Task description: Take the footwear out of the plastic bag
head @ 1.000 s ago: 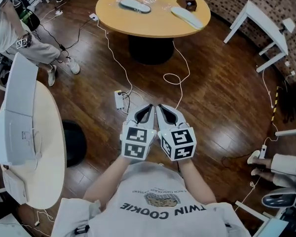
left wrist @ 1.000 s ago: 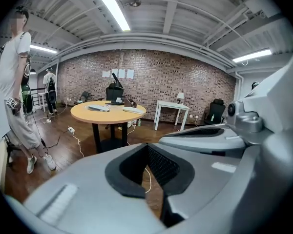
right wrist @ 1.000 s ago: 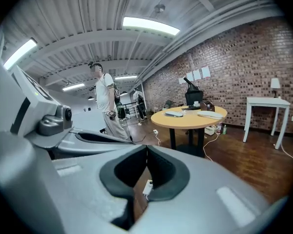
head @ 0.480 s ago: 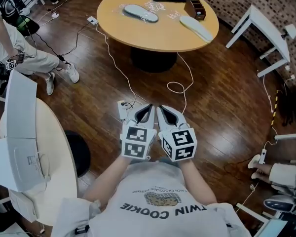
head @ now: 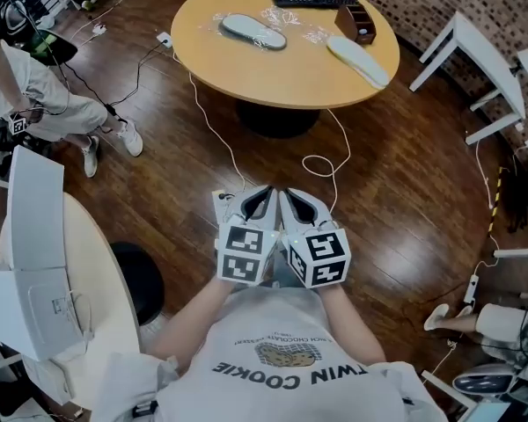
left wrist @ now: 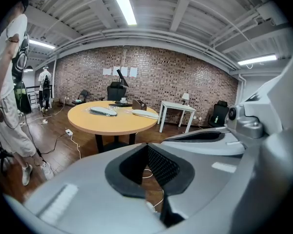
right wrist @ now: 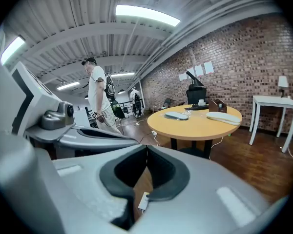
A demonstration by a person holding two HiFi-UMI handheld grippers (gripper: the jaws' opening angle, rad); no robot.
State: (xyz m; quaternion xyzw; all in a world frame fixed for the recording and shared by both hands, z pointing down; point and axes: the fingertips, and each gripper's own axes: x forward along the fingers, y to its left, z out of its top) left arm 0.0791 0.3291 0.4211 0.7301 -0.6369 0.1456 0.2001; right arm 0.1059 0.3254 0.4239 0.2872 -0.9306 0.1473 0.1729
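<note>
Left gripper and right gripper are held side by side over the wooden floor, each with jaws pressed together on nothing; ahead, on the round table, a grey slipper lies in its plastic bag, a white slipper apart from it

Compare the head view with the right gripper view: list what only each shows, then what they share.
Head view only: the wearer's printed shirt and the two marker cubes. Right gripper view only: the ceiling light. Both: the round table, the grey footwear and white footwear on it, and the white side table.
</note>
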